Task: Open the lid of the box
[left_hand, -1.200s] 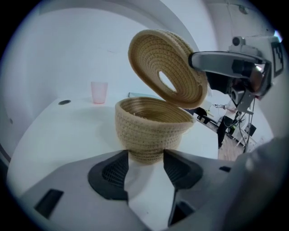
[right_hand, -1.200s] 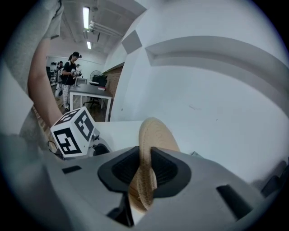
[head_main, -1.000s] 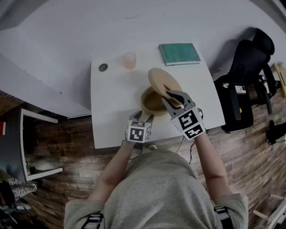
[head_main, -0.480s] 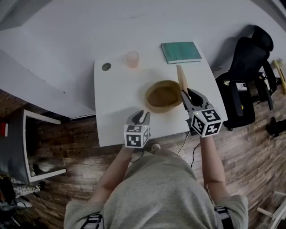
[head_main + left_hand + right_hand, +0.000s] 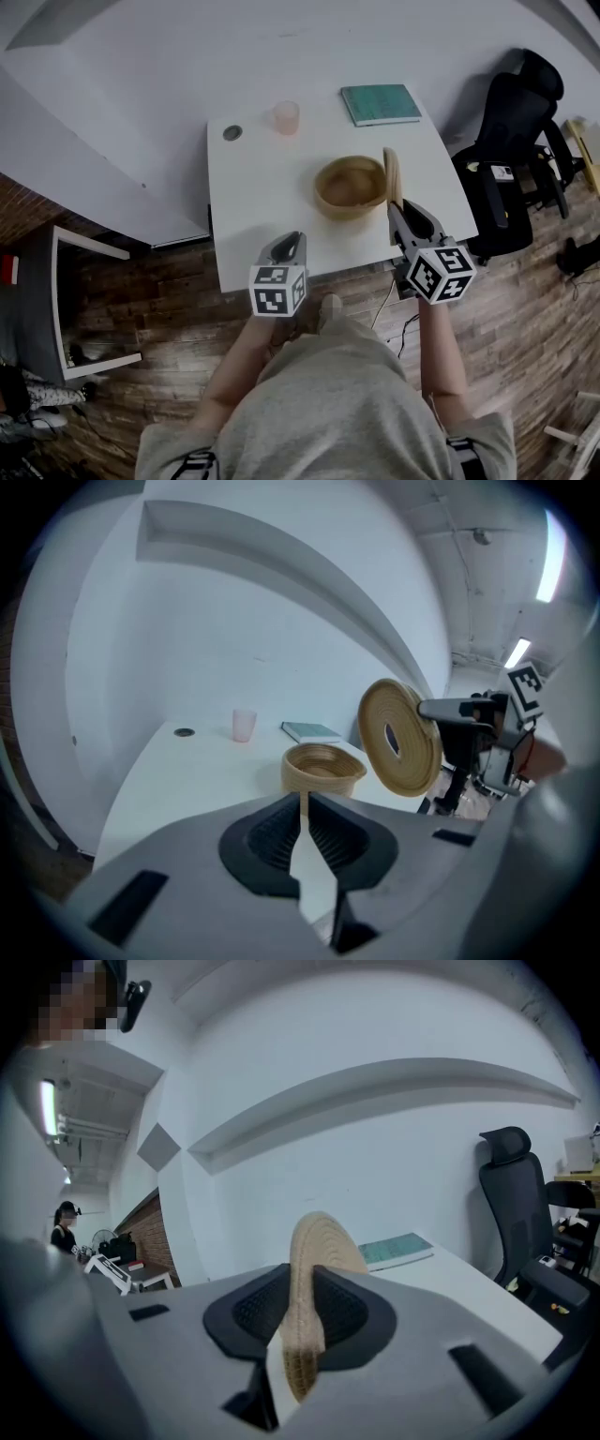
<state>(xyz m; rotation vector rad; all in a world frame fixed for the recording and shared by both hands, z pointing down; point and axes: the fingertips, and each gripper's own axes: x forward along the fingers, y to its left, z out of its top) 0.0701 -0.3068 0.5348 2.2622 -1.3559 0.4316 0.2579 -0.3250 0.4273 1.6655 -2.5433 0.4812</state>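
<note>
A round woven box stands open on the white table; the left gripper view shows it as a bowl-shaped box. Its flat woven lid is held on edge just right of the box, clear of the rim. My right gripper is shut on the lid, pads pressing both faces. My left gripper hovers at the table's near edge, well short of the box. Its jaws have just been closing and are shut with nothing between them. In the left gripper view, the lid faces me.
A pink cup, a teal book and a round cable hole lie along the table's far side. A black office chair stands right of the table. White walls enclose the far side.
The lid has come off the box, turned on edge and moved right with the right gripper. The left gripper has let go of the box, drawn back toward me and closed.
</note>
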